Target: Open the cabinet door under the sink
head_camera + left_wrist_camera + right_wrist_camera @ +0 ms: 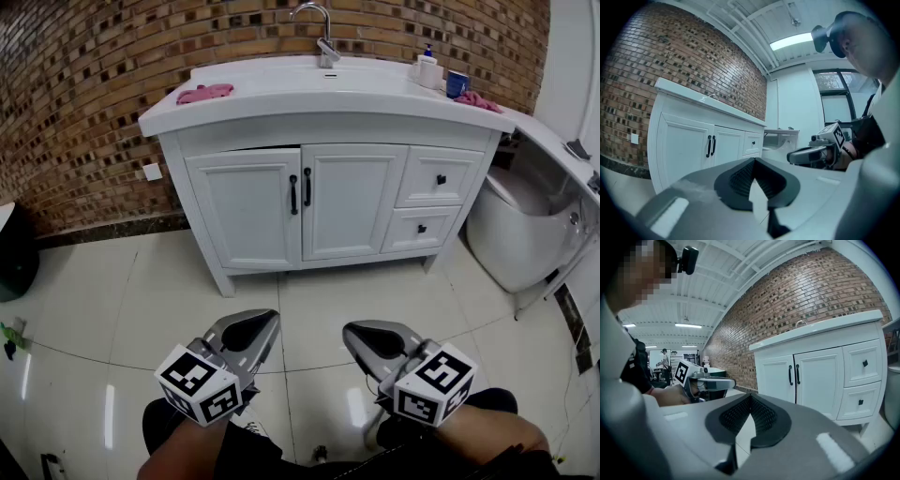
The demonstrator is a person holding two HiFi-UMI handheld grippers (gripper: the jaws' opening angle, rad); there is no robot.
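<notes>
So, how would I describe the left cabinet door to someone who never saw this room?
Find the white vanity against the brick wall. Its front has two tall doors beside two small drawers. The left door is the outermost tall panel, under the pink cloth, with its black bar handle on its right edge.

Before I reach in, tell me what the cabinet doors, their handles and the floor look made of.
Cabinet doors: likely painted wood, satin white, panelled. Handles: probably metal, dark, slim bars. Floor: glossy pale tile; grout lines, light reflections.
</notes>
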